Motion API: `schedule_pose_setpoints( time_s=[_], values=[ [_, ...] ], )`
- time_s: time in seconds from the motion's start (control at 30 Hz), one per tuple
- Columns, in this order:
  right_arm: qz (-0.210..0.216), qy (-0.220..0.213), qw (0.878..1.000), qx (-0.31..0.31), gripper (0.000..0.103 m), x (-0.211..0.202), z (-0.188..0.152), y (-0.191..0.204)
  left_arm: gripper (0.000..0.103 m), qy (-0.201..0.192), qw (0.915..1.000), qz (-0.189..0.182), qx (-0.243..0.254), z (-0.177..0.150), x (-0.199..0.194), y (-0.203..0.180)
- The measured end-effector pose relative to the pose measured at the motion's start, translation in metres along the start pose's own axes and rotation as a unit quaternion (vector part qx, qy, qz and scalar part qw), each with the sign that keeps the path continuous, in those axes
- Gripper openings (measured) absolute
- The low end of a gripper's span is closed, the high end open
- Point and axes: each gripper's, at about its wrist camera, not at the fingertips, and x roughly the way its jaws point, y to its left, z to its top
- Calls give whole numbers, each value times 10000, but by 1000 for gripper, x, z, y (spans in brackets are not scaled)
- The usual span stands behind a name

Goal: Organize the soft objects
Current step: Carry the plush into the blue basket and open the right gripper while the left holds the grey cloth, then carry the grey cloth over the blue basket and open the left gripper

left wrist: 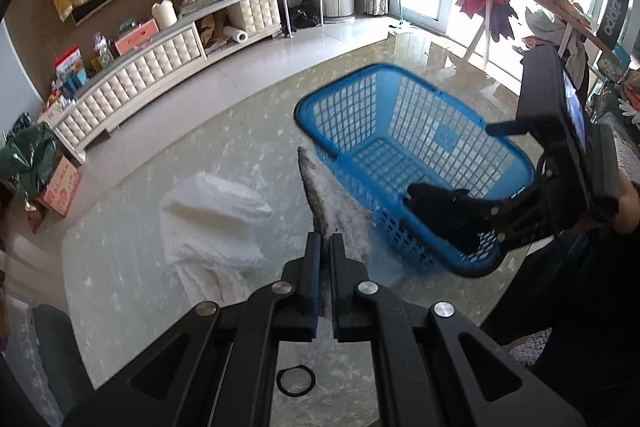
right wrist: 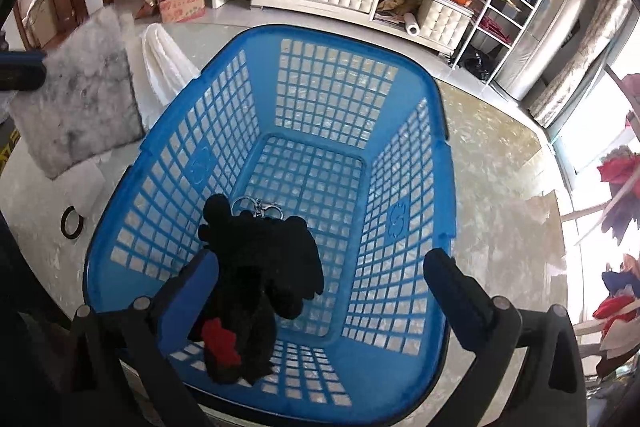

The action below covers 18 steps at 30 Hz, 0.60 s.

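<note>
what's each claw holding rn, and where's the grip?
Left claw: shut on the grey furry pad, at its near edge. Right claw: open, black plush toy against one finger, over the blue basket.

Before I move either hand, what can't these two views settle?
- Black plush toy: the right wrist view cannot show whether it rests on the blue basket floor or hangs against a finger.
- Grey fluffy cloth: left gripper hides its lower part.
- White towel: its lower folds are hidden behind the left gripper body.
</note>
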Motion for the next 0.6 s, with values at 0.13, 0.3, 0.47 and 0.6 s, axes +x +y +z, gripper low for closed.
schedule_pose_setpoints(
  time_s=[0.13,0.3,0.47,0.6],
  values=[
    [161,-99,9996,206,103,-5,-3,-6,3,-82,9997,53,225,22,-6,-18],
    [149,-260,9978,591,103,-10,-2,-18,3,-155,9988,122,443,43,-8,-37],
    [182,-414,9953,858,103,-19,-2,-30,3,-131,9982,39,591,52,-4,-57],
    [257,-434,9925,1113,103,-23,-6,-42,3,-67,9973,-24,733,57,5,-69]
  ],
)
